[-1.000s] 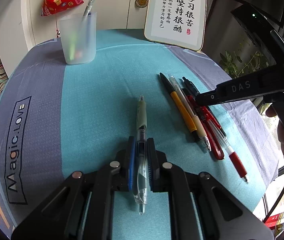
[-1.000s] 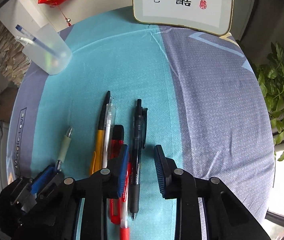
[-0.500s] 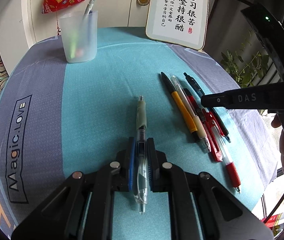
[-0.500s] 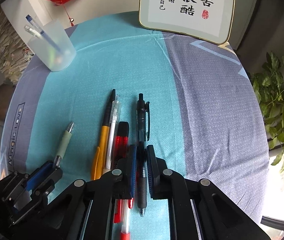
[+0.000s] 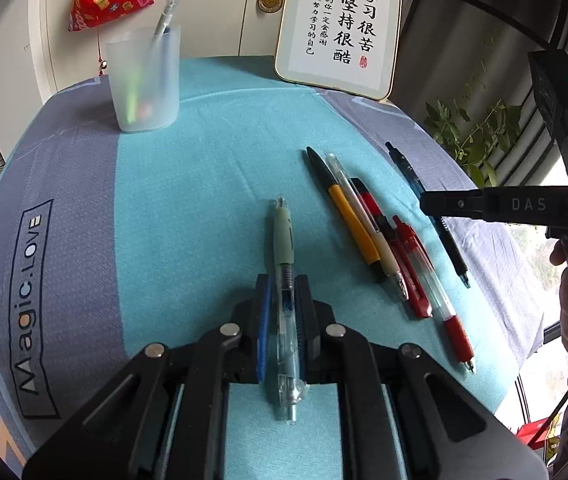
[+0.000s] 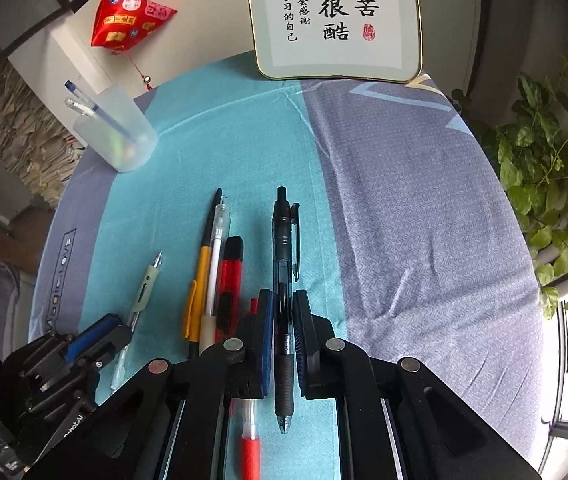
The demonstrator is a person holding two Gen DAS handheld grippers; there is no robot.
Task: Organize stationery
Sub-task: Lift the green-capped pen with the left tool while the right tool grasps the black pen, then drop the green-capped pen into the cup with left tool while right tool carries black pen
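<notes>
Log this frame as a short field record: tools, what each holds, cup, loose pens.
left tool: shut on clear pen with grey-green grip
right tool: shut on black pen
cup: frosted, upright at far left of the cloth, pens already standing in it
loose pens: yellow pen, white pen, red pen, side by side between the tools
surface: table with teal and grey cloth

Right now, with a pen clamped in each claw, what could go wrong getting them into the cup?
The right claw grips the dark retractable pen close to the red pens and could drag them along. The left claw pinches the clear pen with the grey-green grip partway along, so it might pivot. The frosted plastic cup already holds pens and could tip.
</notes>
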